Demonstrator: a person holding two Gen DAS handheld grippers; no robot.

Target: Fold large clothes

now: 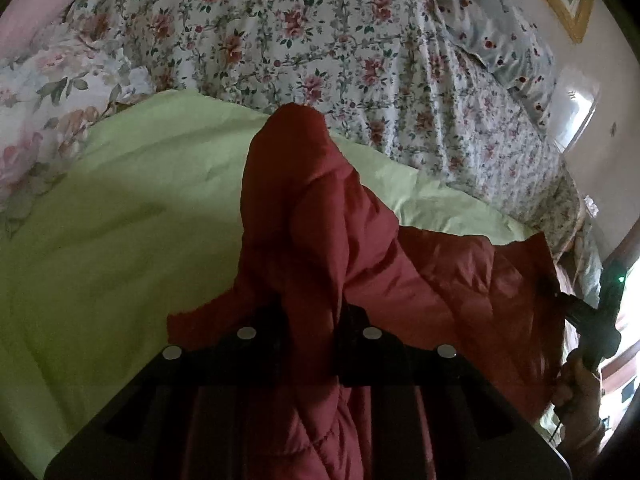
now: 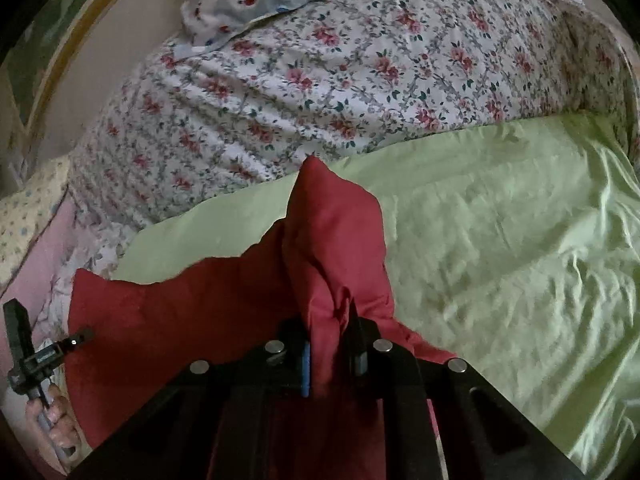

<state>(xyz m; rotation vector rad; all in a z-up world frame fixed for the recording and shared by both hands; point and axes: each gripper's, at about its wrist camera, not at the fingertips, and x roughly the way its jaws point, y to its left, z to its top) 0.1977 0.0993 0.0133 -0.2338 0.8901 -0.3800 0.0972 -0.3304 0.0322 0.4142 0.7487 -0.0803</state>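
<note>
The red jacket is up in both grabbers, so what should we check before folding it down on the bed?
1. Left gripper shut on the red jacket: ok, fabric is bunched between its fingers.
2. Right gripper shut on the jacket: ok, a red fold is pinched there.
3. Jacket edge stretched between the two grippers: ok, it spans across in both views.
4. Green sheet ahead is a free landing spot: ok, nothing lies on the part in view.
5. Sleeves tucked or dangling: cannot tell, the lower jacket is hidden.
6. Floral bedspread stays apart from the jacket: ok.
</note>
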